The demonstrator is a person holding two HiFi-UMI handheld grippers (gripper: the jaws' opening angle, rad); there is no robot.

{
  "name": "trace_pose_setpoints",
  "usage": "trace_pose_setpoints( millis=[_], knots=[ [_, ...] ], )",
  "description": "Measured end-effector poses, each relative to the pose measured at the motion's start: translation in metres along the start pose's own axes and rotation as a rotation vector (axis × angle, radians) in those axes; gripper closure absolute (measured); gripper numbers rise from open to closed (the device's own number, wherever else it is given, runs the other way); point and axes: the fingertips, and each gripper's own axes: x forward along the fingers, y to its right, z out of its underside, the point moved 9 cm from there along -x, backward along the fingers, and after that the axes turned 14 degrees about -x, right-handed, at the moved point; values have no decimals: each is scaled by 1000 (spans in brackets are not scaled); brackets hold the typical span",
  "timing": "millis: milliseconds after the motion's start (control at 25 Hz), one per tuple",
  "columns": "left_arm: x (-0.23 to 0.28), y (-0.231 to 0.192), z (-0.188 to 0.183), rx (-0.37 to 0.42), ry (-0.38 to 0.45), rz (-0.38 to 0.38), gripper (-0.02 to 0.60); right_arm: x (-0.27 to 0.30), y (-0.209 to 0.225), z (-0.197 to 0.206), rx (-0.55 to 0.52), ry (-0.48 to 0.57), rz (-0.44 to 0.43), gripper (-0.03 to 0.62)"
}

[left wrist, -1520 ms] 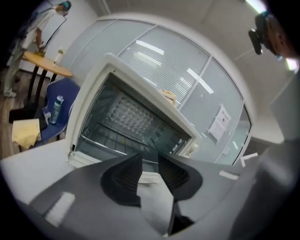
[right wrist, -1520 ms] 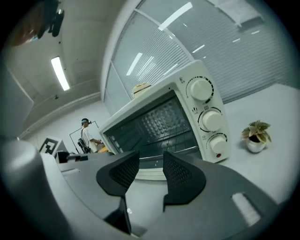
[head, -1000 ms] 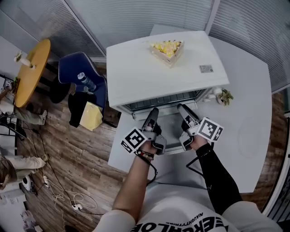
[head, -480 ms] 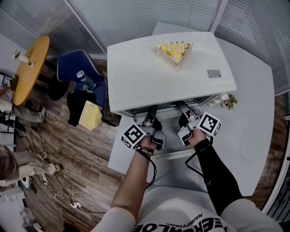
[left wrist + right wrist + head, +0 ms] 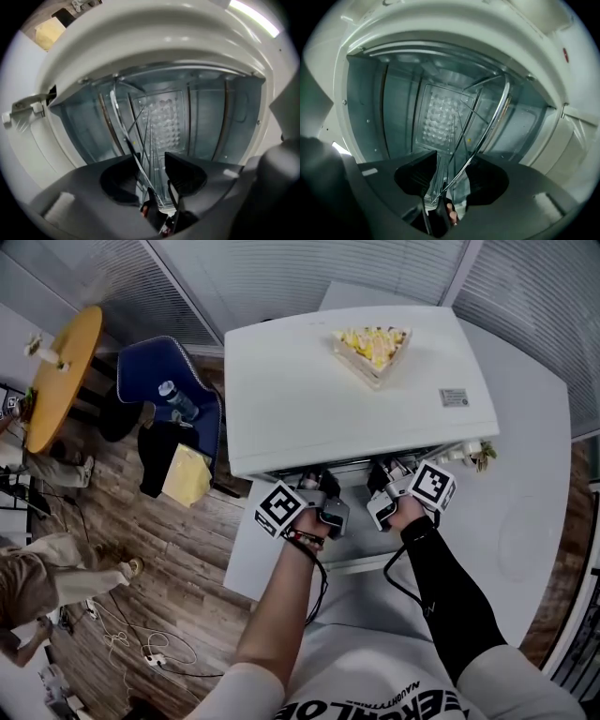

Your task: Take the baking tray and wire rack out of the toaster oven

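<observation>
The white toaster oven (image 5: 347, 399) stands open on the white table, seen from above. Both grippers reach into its mouth side by side, tips under its top edge. In the left gripper view the wire rack (image 5: 123, 126) and the embossed baking tray (image 5: 164, 122) lie inside, seen edge-on. Their near edges run between the parted jaws of my left gripper (image 5: 152, 180), which is open. The right gripper view shows the rack (image 5: 494, 122) and tray (image 5: 440, 122) likewise passing between my right gripper (image 5: 452, 180), also open. No pad visibly presses on them.
A cake slice (image 5: 373, 348) sits on the oven's top. The dropped oven door (image 5: 361, 557) lies under my wrists. A small plant (image 5: 483, 454) stands right of the oven. A blue chair (image 5: 169, 395), a yellow round table (image 5: 61, 381) and a person (image 5: 37, 577) are to the left.
Both grippers have moved forward over the open door into the oven mouth. Their fingertips, in plain view a second ago, are now hidden under the oven's top edge.
</observation>
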Motion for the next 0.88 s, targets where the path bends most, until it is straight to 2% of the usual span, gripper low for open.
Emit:
trace_pose_setpoints(
  millis=[120,160,200,280,520,880],
  knots=[
    [1,3,-2,4,0,-15,377,1,-2,1,5,-26,20,424],
    [1,3,-3,19,-4,-26,406,0,-2,1,4,-36,21,470],
    [2,3,-4,38,-9,-36,518,1,-1,1,8,-41,14,560],
    [2,1,-5,55,-22,-40,520,2,3,2,28,-37,-10,572],
    [2,0,-4,41,-34,-28,521,1,6,5,81,3,-31,582],
    [-7,0,-1,27,-52,-28,522,-7,3,9,111,-10,-28,585]
  ],
)
